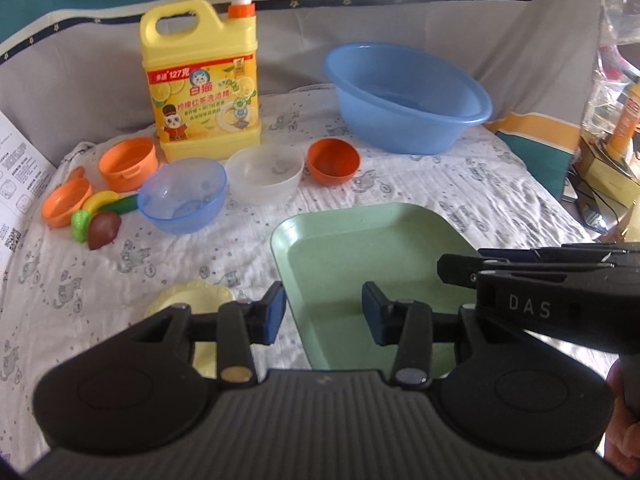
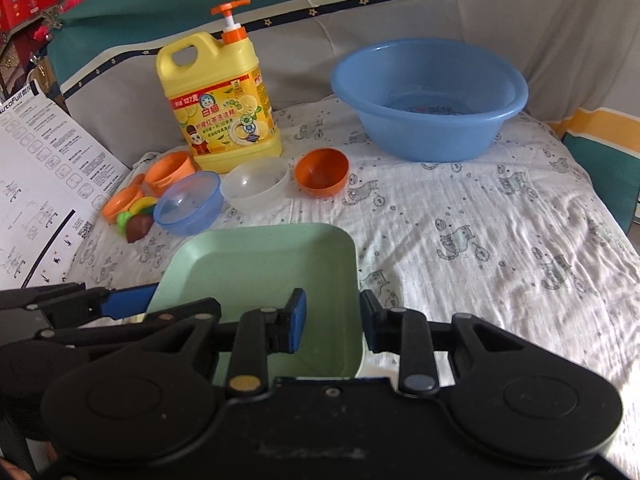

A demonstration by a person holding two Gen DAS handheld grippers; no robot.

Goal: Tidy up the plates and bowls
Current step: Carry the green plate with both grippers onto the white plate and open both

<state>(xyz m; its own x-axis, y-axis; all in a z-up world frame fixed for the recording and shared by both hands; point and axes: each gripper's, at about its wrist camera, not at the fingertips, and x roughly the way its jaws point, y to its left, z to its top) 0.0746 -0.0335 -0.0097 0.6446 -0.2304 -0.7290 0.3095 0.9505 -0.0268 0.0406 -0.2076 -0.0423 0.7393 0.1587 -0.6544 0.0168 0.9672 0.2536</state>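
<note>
A green square plate [image 1: 360, 248] lies on the cloth in front of both grippers; it also shows in the right wrist view [image 2: 260, 264]. My left gripper [image 1: 324, 316] is open, its jaws astride the plate's left rim. My right gripper [image 2: 332, 320] is open, astride the plate's right rim. Behind the plate stand a blue bowl [image 1: 182, 196], a clear bowl [image 1: 264, 174] and an orange bowl [image 1: 333, 161]. A pale yellow plate [image 1: 192, 300] lies left of the green plate, partly hidden by my left gripper.
A yellow detergent jug [image 1: 204, 88] and a large blue basin [image 1: 408, 96] stand at the back. Orange cups [image 1: 128, 164] and toy fruit [image 1: 100, 220] lie at the left. A printed sheet [image 2: 44, 200] leans at the far left.
</note>
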